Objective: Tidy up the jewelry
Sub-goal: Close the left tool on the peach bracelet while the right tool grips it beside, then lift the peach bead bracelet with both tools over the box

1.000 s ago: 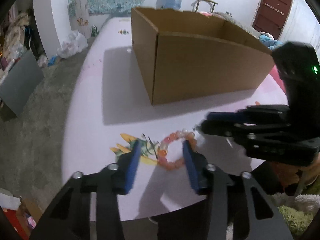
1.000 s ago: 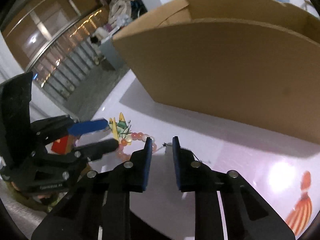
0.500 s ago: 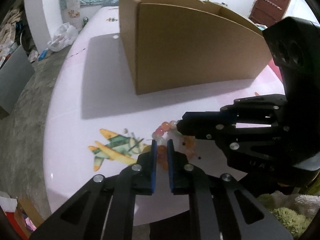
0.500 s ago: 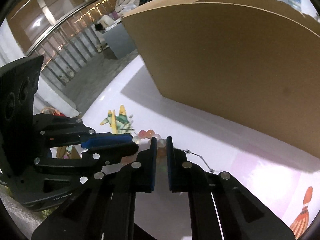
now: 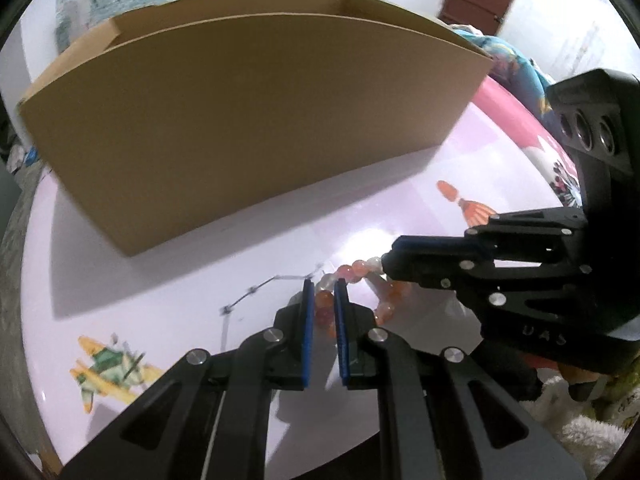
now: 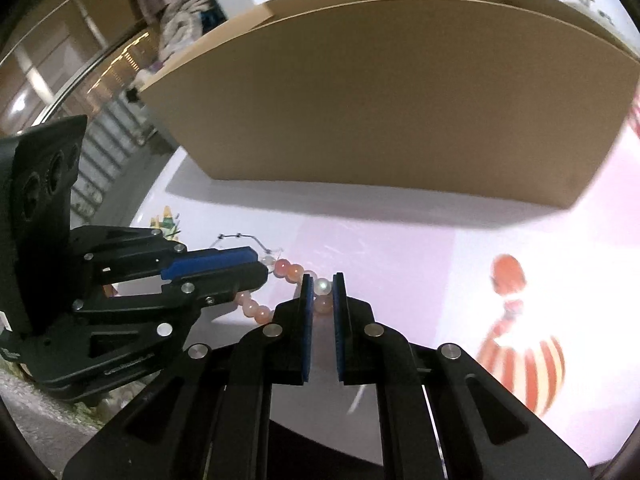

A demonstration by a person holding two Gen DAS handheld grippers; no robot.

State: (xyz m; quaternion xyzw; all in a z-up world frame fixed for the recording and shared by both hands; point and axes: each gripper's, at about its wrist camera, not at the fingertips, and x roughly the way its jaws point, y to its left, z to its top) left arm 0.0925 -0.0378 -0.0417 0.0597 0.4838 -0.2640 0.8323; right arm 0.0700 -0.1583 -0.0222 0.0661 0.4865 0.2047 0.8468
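Observation:
A bracelet of pink, orange and white beads (image 5: 356,272) hangs stretched between both grippers just above the pink table. My left gripper (image 5: 323,286) is shut on one side of it. My right gripper (image 6: 322,280) is shut on the other side, with a white bead (image 6: 322,286) between its pads. The bracelet also shows in the right wrist view (image 6: 290,269). The right gripper shows in the left wrist view (image 5: 390,262), the left gripper in the right wrist view (image 6: 260,264). A thin dark chain (image 5: 256,290) trails from the bracelet over the table.
A large open cardboard box (image 5: 256,120) stands on the table just behind the grippers. The table (image 5: 160,300) has printed pictures: an aeroplane (image 5: 108,368) at front left and an orange figure (image 6: 516,332) at right. The table's front edge is close below.
Both grippers closed on the bracelet and moved it to the right and up, away from the aeroplane picture and towards the box front. The chain now trails out behind.

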